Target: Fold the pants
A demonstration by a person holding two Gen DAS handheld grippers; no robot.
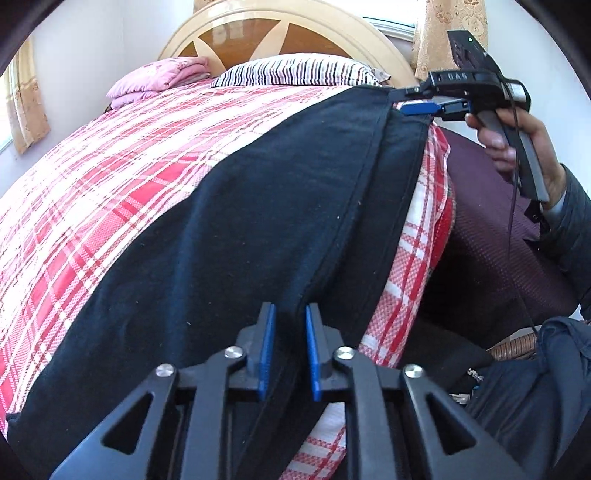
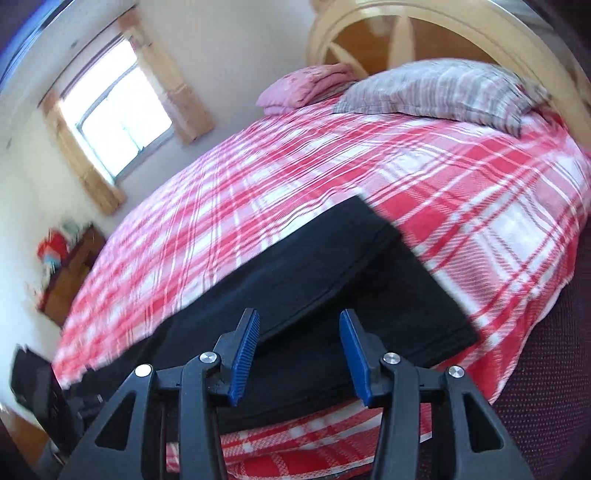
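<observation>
Daylit room, overexposed glare at the curtained glass window (image 2: 118,110), strong fisheye bending and dark vignette at edges, left view sharp, right view motion-blurred, soft shadows on the red-and-white plaid bedspread (image 2: 332,177).

the bed (image 2: 332,177) filled most of the room, spread with a red, pink and white checked cover. at its head rose a rounded wooden headboard (image 1: 280,33), pale with brown panels. a striped pillow (image 1: 295,72) lay against it, with a folded pink quilt (image 1: 159,75) just beside. daylight came through a window (image 2: 118,110) in the pale wall, framed by tan patterned curtains (image 2: 177,92). a low brown cabinet (image 2: 70,273) stood against that wall, with something red on top, too blurred to name.
</observation>
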